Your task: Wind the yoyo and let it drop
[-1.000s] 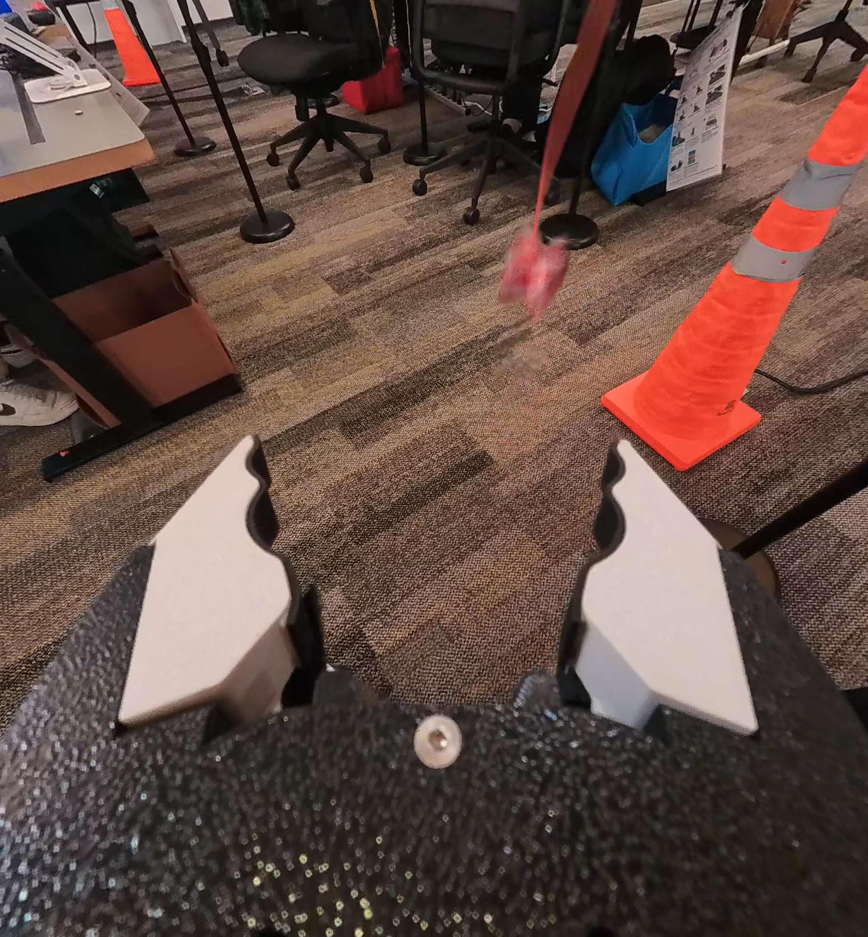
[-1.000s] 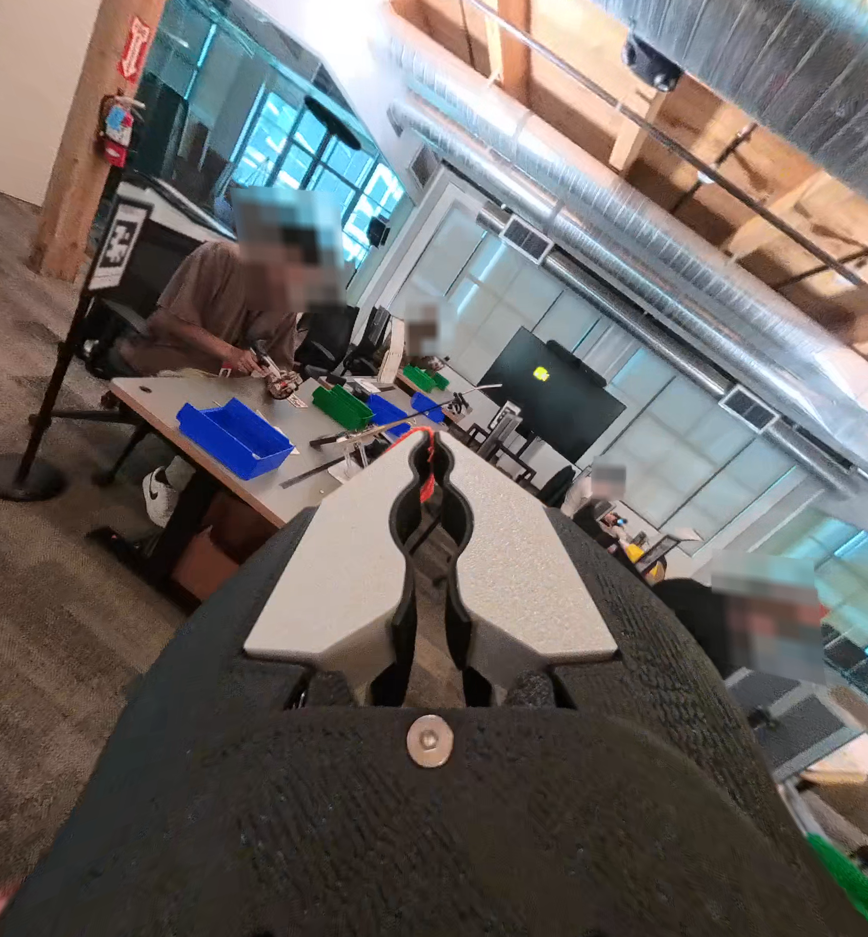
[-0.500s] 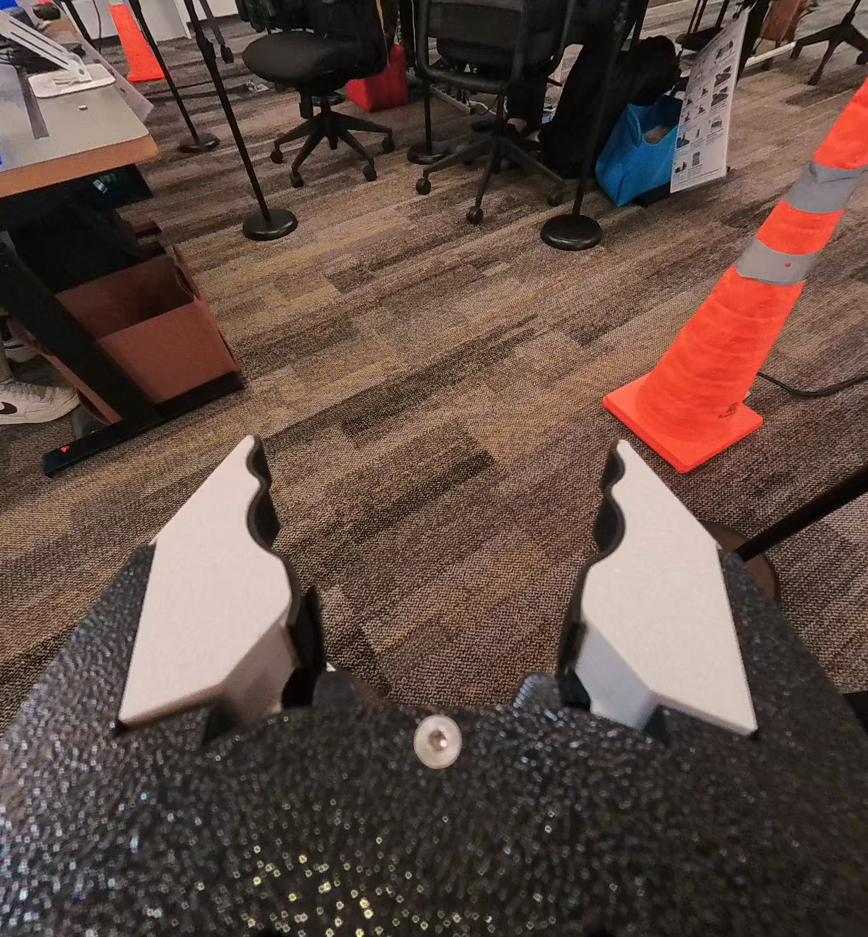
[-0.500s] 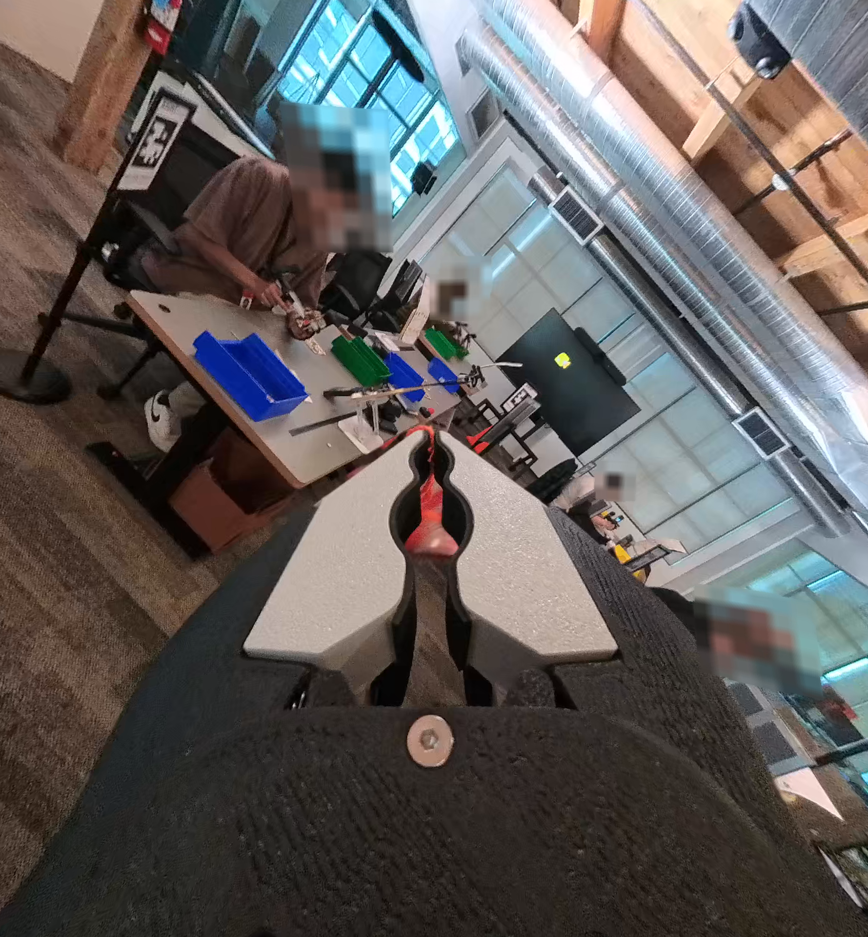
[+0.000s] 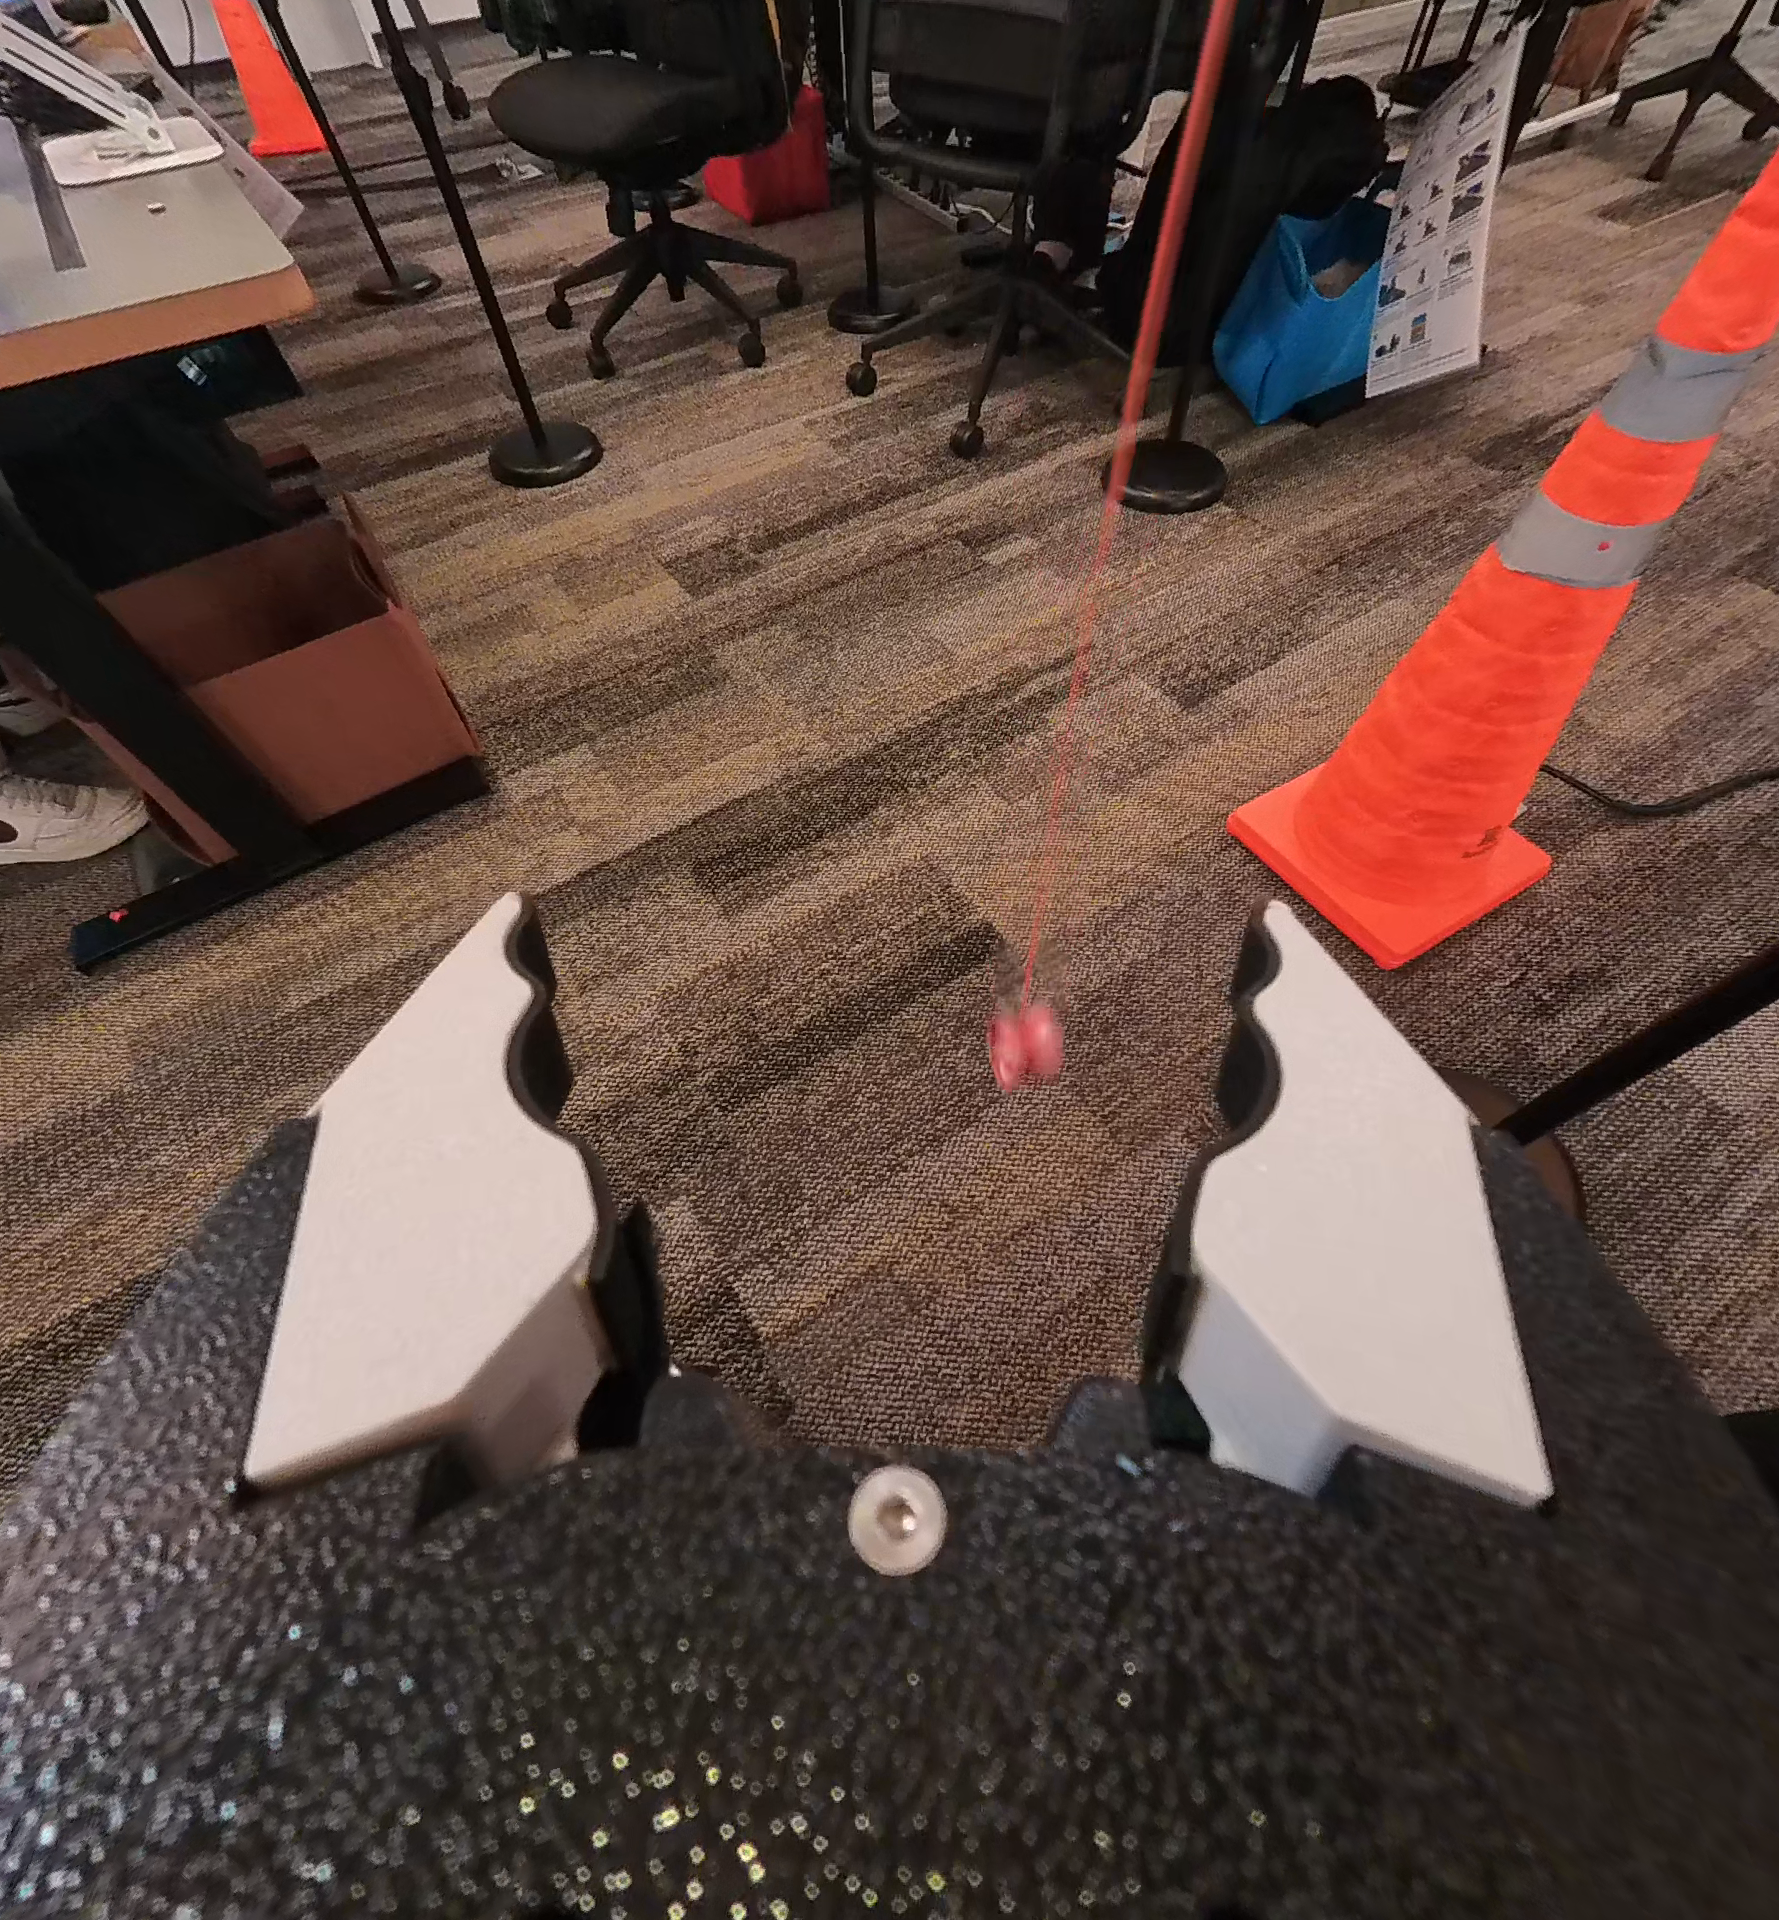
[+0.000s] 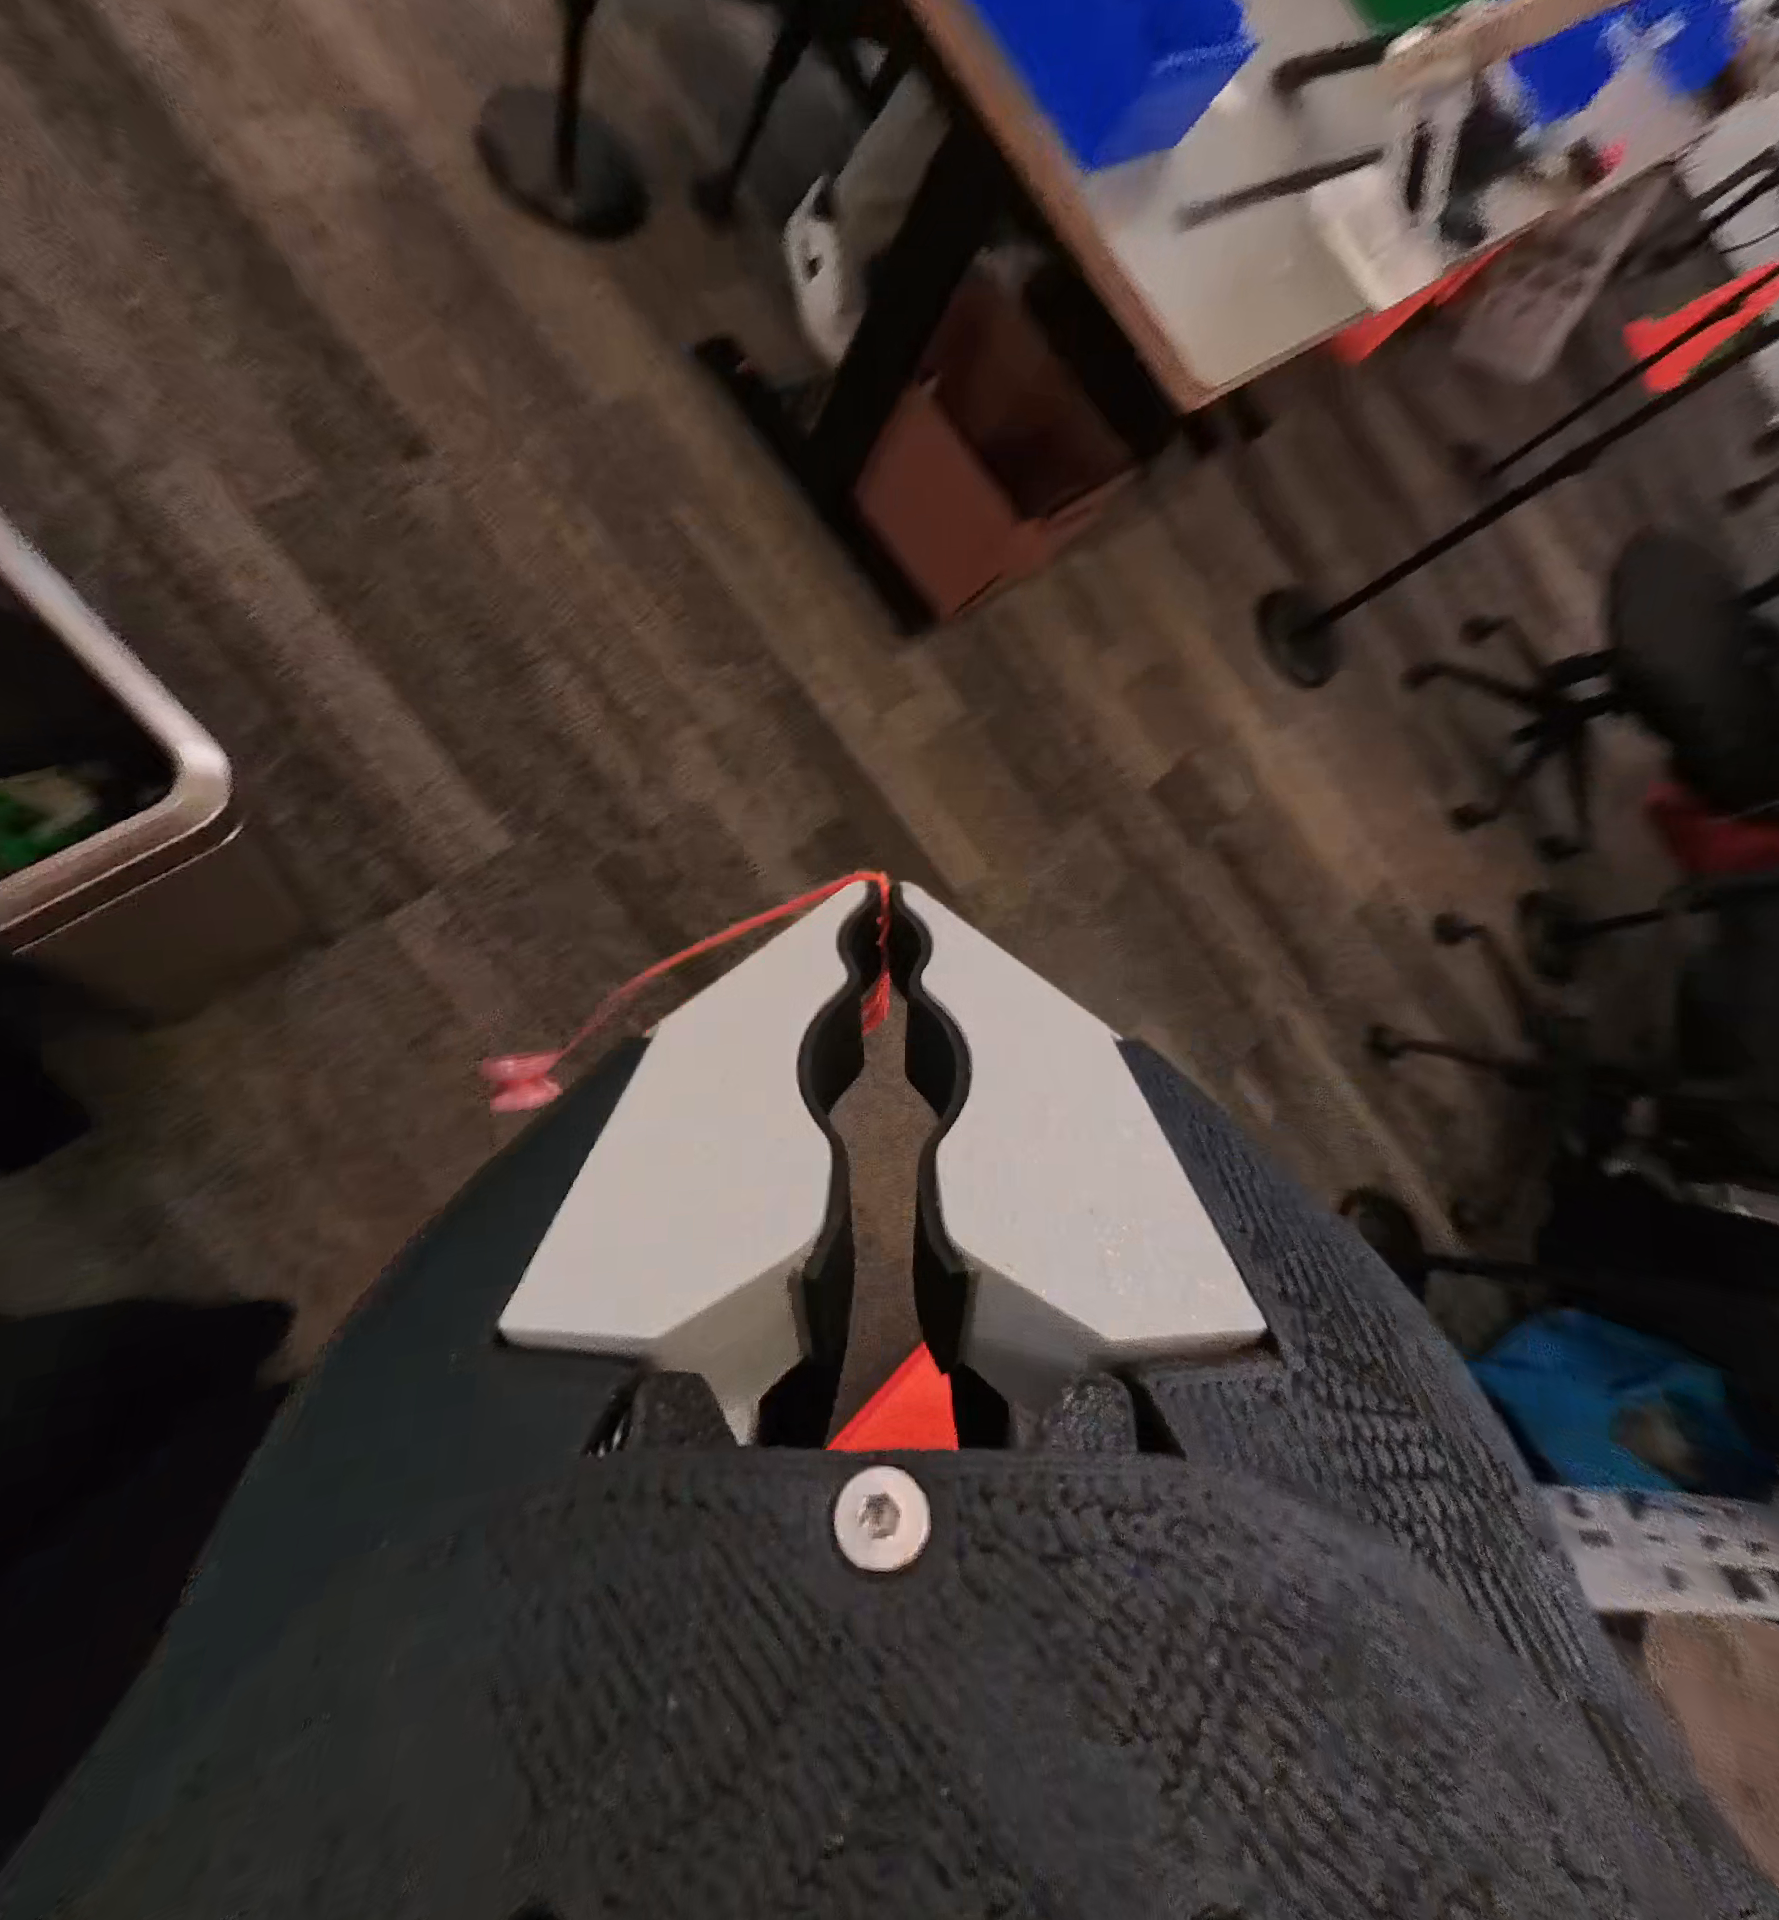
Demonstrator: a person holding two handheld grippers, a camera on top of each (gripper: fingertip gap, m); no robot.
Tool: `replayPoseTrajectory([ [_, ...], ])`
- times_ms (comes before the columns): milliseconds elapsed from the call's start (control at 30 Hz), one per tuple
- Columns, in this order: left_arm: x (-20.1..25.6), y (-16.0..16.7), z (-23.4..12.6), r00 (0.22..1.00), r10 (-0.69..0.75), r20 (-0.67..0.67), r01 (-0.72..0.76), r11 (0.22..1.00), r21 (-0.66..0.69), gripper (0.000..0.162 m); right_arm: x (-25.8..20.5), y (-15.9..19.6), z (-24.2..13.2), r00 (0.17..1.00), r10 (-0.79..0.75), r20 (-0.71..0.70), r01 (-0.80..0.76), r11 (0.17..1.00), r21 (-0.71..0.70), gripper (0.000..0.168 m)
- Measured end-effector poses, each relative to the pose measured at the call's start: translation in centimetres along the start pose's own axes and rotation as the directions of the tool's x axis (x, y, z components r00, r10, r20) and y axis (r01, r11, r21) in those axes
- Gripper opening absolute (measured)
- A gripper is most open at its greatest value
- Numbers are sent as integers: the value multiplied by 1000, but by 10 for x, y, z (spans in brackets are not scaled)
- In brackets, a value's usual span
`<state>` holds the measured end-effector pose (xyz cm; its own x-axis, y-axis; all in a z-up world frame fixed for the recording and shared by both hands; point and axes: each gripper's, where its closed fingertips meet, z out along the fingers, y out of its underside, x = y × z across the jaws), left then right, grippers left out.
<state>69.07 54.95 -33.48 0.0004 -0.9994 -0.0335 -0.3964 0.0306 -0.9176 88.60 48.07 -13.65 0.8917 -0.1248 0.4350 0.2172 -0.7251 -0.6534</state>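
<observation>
A small pink yoyo (image 5: 1023, 1047) hangs blurred on a long red string (image 5: 1124, 436) just above the carpet, in front of and between the fingers of my left gripper (image 5: 895, 925), which is open and empty. In the right wrist view my right gripper (image 6: 883, 896) is shut on the end of the red string (image 6: 719, 951). The string runs from its tips down to the left to the yoyo (image 6: 521, 1081), which dangles beside the left finger.
An orange traffic cone (image 5: 1508, 644) stands on the carpet at right. A desk (image 5: 106, 281) with a brown box (image 5: 313, 665) under it and a person's shoe (image 5: 23, 821) are at left. Office chairs (image 5: 656, 135) and stand bases (image 5: 544, 457) are behind. A grey bin (image 6: 85, 810) is at left. My hands' fingertips stand some 30 cm from each other.
The right gripper has swung from pointing up at the ceiling to pointing down at the floor. The yoyo, out of the left view half a second ago, now hangs low on the full string.
</observation>
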Motion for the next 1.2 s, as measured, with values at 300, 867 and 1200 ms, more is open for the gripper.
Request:
replayPoseTrajectory([
  [300, 0, -2, 1, 1000, -8, 0, 8, 1000, 18, 127, 137, -194, -166, 924, 15, -382, 171, 877, 448, 0],
  [867, 94, -358, 17, 951, -122, -283, 267, 783, 561, 159, 220, -321, -364, 773, -28, -634, 428, 760, 489, 0],
  [1200, 134, -568, -49, 929, -27, -369, 336, 479, 811, 159, 204, -325, -383, 761, -165, -627, 500, 765, 406, 0],
])
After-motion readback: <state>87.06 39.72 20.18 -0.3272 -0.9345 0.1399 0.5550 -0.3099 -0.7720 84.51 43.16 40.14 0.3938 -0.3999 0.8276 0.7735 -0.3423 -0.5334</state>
